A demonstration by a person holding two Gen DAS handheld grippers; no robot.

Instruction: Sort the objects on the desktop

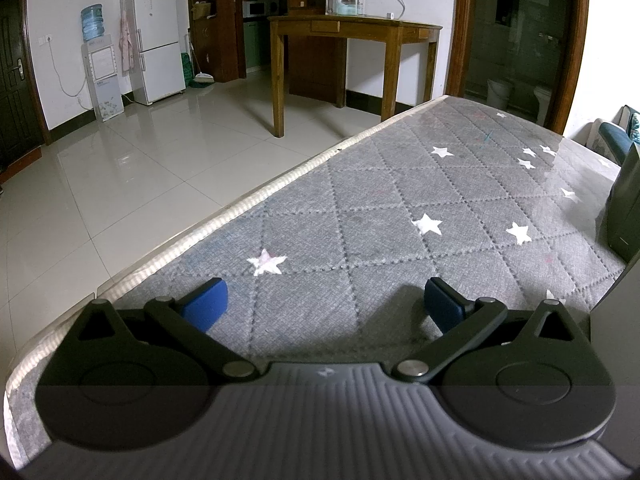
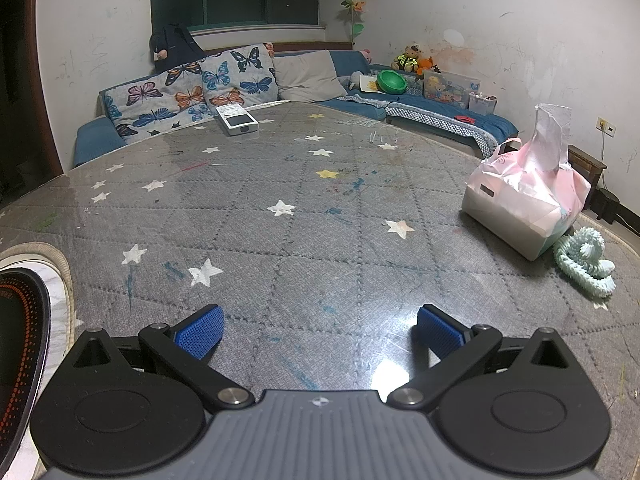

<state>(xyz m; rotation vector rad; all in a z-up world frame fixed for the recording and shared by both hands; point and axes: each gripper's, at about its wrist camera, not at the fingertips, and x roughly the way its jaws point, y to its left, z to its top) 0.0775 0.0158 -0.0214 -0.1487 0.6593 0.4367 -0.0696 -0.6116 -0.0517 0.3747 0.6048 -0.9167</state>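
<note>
left gripper (image 1: pixel 326 304) agape (empty), starred tabletop (image 1: pixel 400 216)

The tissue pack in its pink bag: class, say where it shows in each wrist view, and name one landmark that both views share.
Left wrist view: the tissue pack is not in it.
Right wrist view: the tissue pack sits at the right edge, on the table, just behind the pale green coiled toy.
Shared landmark: the grey quilted table cover with white stars.
</note>
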